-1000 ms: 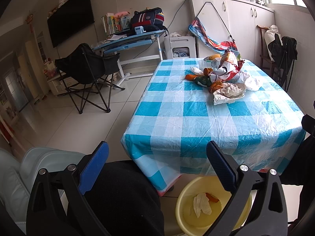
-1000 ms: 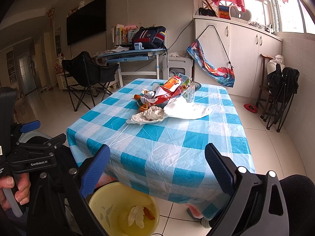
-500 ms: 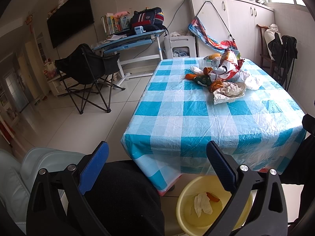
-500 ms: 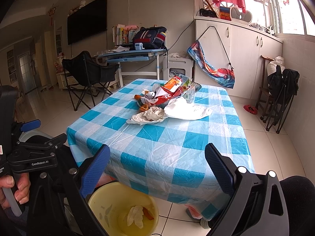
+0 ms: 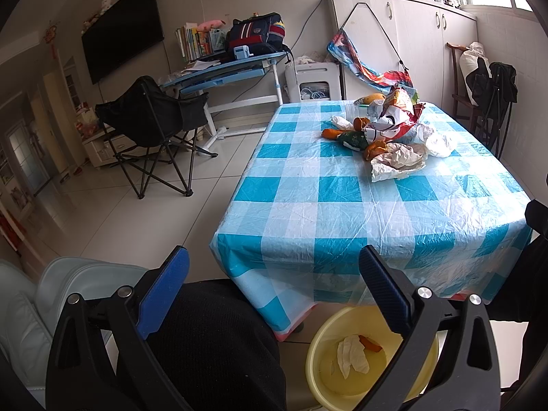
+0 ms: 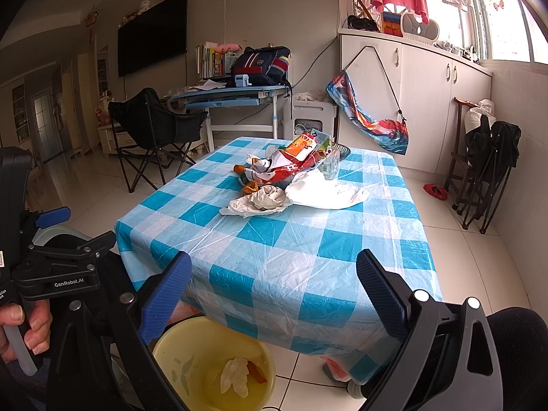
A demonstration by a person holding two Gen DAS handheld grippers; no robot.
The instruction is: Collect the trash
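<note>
The left gripper (image 5: 274,287) is held low with its blue-padded fingers (image 5: 161,287) spread wide and nothing between them. The right gripper (image 6: 274,291) is likewise splayed and empty. A hand (image 6: 20,328) grips the left gripper's handle.

Black folding chair (image 5: 150,126), wall TV (image 5: 121,48), backpack (image 5: 255,34) on desk (image 5: 222,68).

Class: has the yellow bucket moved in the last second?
No. The bucket sits in the same spot below the table edge in both views.
</note>
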